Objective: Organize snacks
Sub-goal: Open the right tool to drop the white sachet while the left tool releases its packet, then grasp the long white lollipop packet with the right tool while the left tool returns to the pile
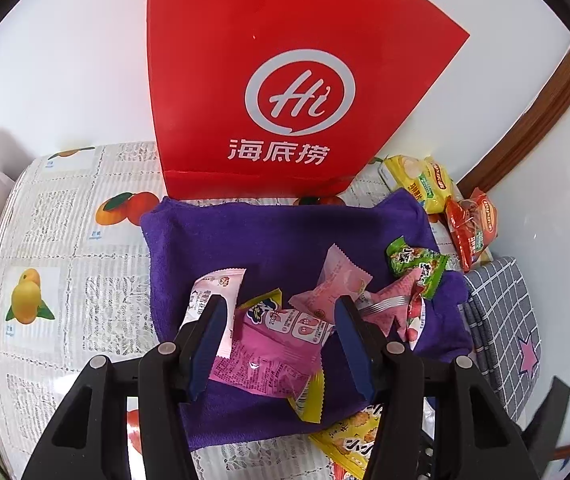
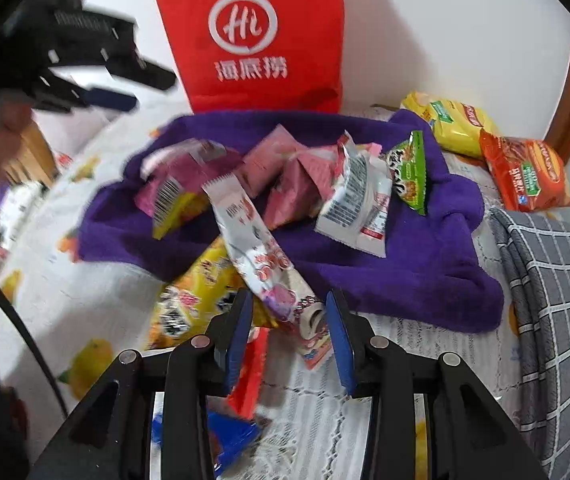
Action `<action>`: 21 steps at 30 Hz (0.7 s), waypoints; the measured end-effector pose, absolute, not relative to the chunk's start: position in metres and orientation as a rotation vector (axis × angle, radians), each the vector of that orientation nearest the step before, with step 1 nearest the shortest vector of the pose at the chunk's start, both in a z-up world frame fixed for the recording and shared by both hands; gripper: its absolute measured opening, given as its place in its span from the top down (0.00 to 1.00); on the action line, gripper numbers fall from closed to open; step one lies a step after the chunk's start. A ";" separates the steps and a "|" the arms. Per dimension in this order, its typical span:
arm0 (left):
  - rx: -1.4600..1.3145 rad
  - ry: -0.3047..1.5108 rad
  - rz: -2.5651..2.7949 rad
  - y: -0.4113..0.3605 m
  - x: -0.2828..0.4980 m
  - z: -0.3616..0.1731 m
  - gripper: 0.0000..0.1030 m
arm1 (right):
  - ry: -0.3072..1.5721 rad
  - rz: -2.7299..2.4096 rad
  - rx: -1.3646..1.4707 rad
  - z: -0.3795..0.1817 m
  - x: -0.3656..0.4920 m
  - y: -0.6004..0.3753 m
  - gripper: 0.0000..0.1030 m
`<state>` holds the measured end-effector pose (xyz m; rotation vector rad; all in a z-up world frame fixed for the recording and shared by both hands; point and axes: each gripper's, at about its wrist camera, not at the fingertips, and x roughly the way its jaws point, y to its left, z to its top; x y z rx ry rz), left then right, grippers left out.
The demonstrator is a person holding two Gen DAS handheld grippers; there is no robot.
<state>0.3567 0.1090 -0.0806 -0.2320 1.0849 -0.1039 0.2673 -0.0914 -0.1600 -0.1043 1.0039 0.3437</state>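
Left wrist view shows a white wall (image 1: 65,60) behind a table under a fruit-print cloth (image 1: 65,248), then a red paper bag (image 1: 285,60) standing upright, its inside hidden. Before it lies a purple towel (image 1: 245,240) heaped with snack packets (image 1: 269,344); several are pink, one green (image 1: 417,260). Two chip bags, yellow (image 1: 425,180) and orange (image 1: 473,228), rest beside the towel. The left gripper (image 1: 281,312) hovers wide apart over the heap; the right gripper (image 2: 289,312) is parted around a long white packet (image 2: 261,252), without a visible grip.
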 end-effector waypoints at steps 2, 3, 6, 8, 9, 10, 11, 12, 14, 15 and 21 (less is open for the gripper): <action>-0.237 1.083 -0.110 0.110 0.356 -0.079 0.48 | 1.004 0.323 -0.126 -0.166 0.268 -0.088 0.64; -0.240 1.082 -0.112 0.110 0.356 -0.079 0.48 | 0.995 0.310 -0.133 -0.168 0.268 -0.087 0.71; -0.247 1.080 -0.125 0.110 0.355 -0.076 0.48 | 0.972 0.315 -0.132 -0.164 0.266 -0.090 0.76; -0.260 1.079 -0.146 0.109 0.353 -0.074 0.48 | 0.953 0.303 -0.135 -0.154 0.260 -0.094 0.77; -0.262 1.077 -0.151 0.108 0.353 -0.073 0.48 | 0.948 0.300 -0.133 -0.150 0.258 -0.095 0.77; -0.259 1.074 -0.152 0.107 0.351 -0.072 0.48 | 0.945 0.298 -0.129 -0.144 0.254 -0.098 0.77; -0.250 1.070 -0.150 0.104 0.350 -0.070 0.48 | 0.946 0.291 -0.119 -0.138 0.250 -0.102 0.76; -0.239 1.067 -0.152 0.101 0.348 -0.069 0.48 | 0.951 0.283 -0.104 -0.133 0.245 -0.107 0.76; -0.222 1.067 -0.162 0.095 0.344 -0.065 0.48 | 0.960 0.271 -0.071 -0.124 0.235 -0.117 0.76; -0.213 1.059 -0.172 0.091 0.342 -0.062 0.48 | 0.965 0.259 -0.050 -0.121 0.227 -0.125 0.76; -0.160 1.037 -0.202 0.070 0.314 -0.051 0.45 | 1.030 0.212 -0.036 -0.119 0.188 -0.154 0.76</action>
